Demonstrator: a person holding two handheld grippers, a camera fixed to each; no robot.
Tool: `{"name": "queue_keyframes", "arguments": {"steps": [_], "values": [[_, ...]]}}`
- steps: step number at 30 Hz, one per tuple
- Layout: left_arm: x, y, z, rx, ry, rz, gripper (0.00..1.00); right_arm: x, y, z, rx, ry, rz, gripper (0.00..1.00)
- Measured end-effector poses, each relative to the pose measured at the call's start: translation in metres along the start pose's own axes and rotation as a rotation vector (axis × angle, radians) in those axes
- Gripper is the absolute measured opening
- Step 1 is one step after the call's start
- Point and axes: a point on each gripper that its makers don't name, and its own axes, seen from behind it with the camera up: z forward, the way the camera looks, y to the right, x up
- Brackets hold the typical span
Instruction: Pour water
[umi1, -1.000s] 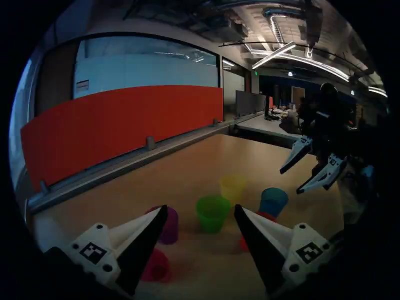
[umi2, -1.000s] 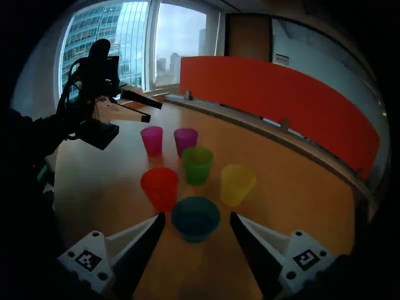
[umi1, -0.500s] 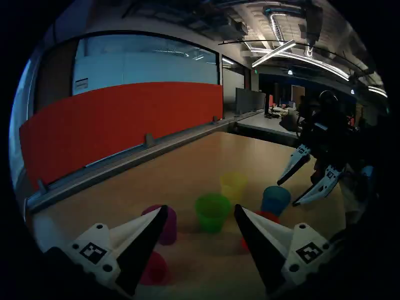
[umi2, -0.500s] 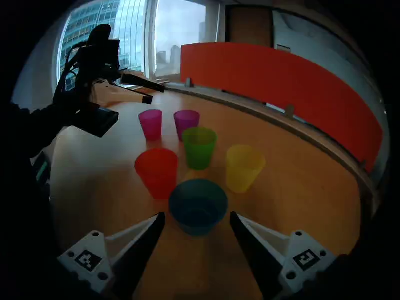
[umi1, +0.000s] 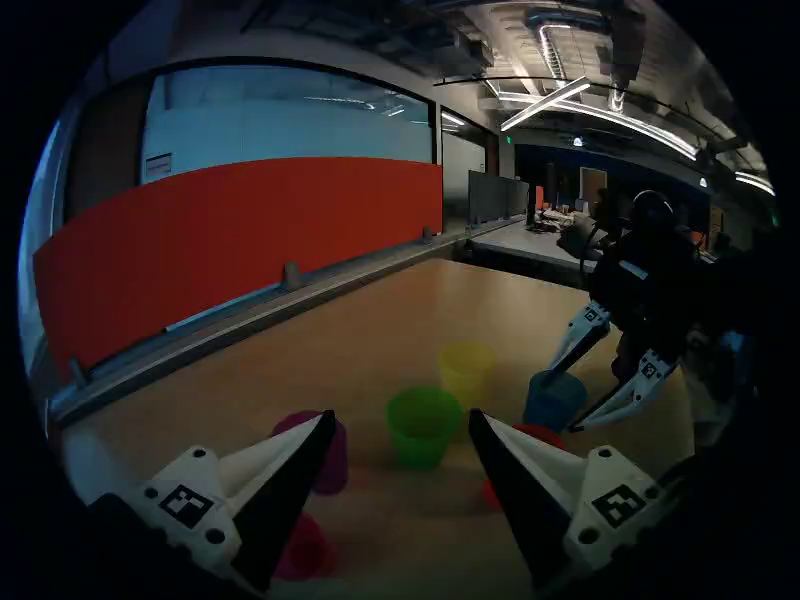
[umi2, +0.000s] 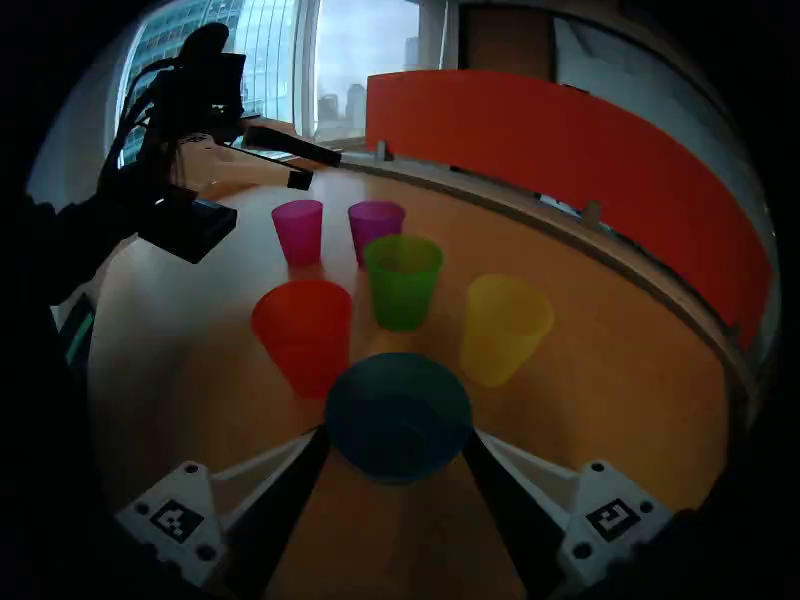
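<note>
Several coloured plastic cups stand on the wooden table (umi2: 620, 400). The blue cup (umi2: 398, 415) sits upright between the fingers of my right gripper (umi2: 396, 432), which is open around it. Behind it stand the red cup (umi2: 303, 335), green cup (umi2: 402, 280), yellow cup (umi2: 503, 328), pink cup (umi2: 298, 230) and purple cup (umi2: 375, 225). My left gripper (umi1: 400, 414) is open and empty, held above the table with the green cup (umi1: 423, 425) beyond its tips. The left gripper view also has the right gripper (umi1: 562, 398) around the blue cup (umi1: 553, 400).
A long orange-red partition (umi2: 600, 160) with a metal rail runs along the table's far edge. Windows (umi2: 340, 60) lie beyond the left gripper (umi2: 325, 170) and the hand holding it. Bare tabletop (umi1: 380, 330) stretches past the cups. Office desks (umi1: 540, 235) stand farther off.
My right gripper has moved forward and down, so the blue cup now sits between its open fingers. The left gripper has stayed almost still.
</note>
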Motion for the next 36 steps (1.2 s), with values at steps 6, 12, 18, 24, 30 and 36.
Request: {"name": "queue_keyframes", "arguments": {"steps": [6,12,18,24,30,36], "values": [[-0.003,-0.001,0.006,-0.002,-0.006,-0.001,0.99,0.004,0.002,0.010,0.004,0.006,0.007,1.00],[-0.006,-0.002,0.012,-0.005,-0.012,-0.003,0.99,0.005,0.002,0.014,0.013,0.011,0.006,0.97],[-0.010,-0.001,0.017,-0.013,-0.024,0.001,0.99,0.005,0.000,0.013,0.024,0.014,-0.001,0.91],[-0.015,0.001,0.022,-0.019,-0.038,0.006,0.99,0.004,0.002,0.010,0.023,0.010,-0.003,0.91],[-0.019,0.002,0.027,-0.019,-0.056,0.011,0.99,0.010,0.003,0.003,0.016,0.029,-0.008,0.91],[-0.024,0.005,0.034,-0.025,-0.081,0.016,0.99,0.025,0.006,-0.009,0.006,0.073,-0.008,0.91]]}}
